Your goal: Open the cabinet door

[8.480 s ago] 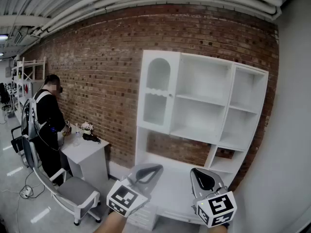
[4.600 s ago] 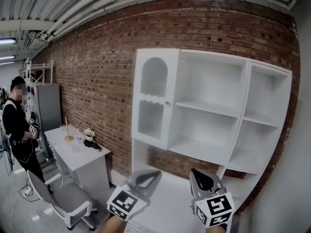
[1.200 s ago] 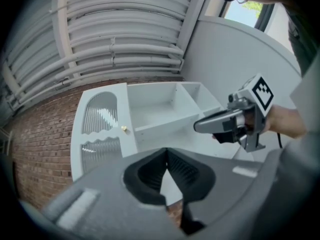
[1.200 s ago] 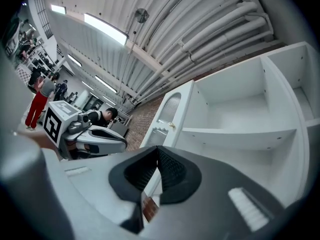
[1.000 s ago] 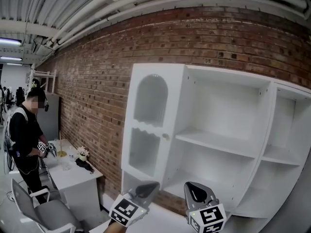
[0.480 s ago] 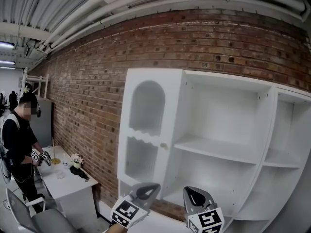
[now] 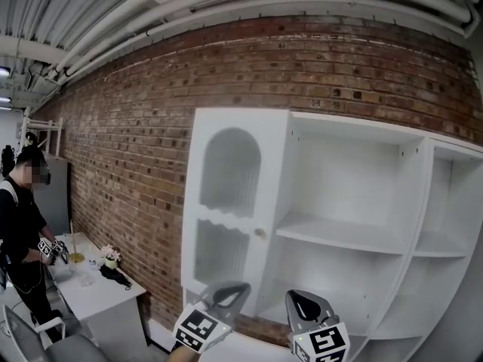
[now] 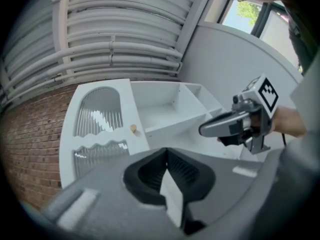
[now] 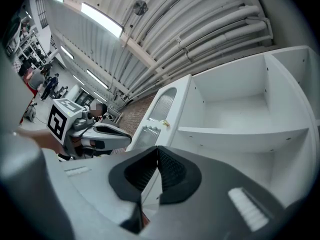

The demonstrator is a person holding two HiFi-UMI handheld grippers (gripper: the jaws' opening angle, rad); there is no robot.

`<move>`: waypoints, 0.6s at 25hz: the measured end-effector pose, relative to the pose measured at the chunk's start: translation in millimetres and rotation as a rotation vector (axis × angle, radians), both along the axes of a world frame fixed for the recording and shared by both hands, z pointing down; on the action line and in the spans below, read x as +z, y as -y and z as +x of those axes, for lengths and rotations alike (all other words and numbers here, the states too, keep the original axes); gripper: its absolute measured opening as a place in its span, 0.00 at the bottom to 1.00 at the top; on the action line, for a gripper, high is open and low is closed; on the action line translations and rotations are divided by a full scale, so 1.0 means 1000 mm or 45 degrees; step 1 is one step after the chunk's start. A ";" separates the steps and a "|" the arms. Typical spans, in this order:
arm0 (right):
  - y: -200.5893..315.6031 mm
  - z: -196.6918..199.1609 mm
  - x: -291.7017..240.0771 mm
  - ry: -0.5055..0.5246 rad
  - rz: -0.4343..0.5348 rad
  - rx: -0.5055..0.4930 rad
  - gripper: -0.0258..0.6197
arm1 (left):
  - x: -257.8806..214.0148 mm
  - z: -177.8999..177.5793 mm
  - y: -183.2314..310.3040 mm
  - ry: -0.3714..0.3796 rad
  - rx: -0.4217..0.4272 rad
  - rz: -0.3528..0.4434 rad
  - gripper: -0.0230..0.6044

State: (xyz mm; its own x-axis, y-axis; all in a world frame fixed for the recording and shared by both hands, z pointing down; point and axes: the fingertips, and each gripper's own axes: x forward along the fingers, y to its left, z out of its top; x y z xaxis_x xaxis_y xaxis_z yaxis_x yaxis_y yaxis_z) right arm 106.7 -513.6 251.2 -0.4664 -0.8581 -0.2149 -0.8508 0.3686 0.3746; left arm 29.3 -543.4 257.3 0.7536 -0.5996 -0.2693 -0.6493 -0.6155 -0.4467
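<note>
Facing: white shelf unit [image 7: 347, 179] against brick wall [image 7: 136, 149], seen from low down
Cabinet door [image 7: 226, 202]: shut, at the unit's left end; arched ribbed pane above, wavy-topped pane below
Knob [image 7: 260, 233]: small, brass-coloured, on the door's right edge at mid-height
Left gripper [image 7: 229, 296]: low in head view, below the door, well apart from the knob; jaws pressed together, nothing between
Right gripper [image 7: 305, 305]: near the left one, under the open shelves; jaws closed tight, empty
Far left: person [image 7: 21, 232] standing at a white surface [image 7: 106, 296] with small items
</note>
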 end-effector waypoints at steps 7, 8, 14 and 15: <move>0.002 -0.005 0.010 -0.008 -0.022 0.047 0.04 | -0.010 0.000 0.013 -0.016 0.032 0.018 0.04; 0.003 -0.003 0.011 -0.007 -0.024 0.052 0.04 | -0.013 0.002 0.016 -0.021 0.032 0.021 0.04; 0.007 0.007 0.004 0.005 -0.004 0.049 0.04 | -0.040 0.005 0.037 -0.072 -0.021 0.045 0.04; 0.007 0.008 0.002 0.006 -0.001 0.046 0.04 | -0.045 0.005 0.041 -0.081 -0.034 0.050 0.04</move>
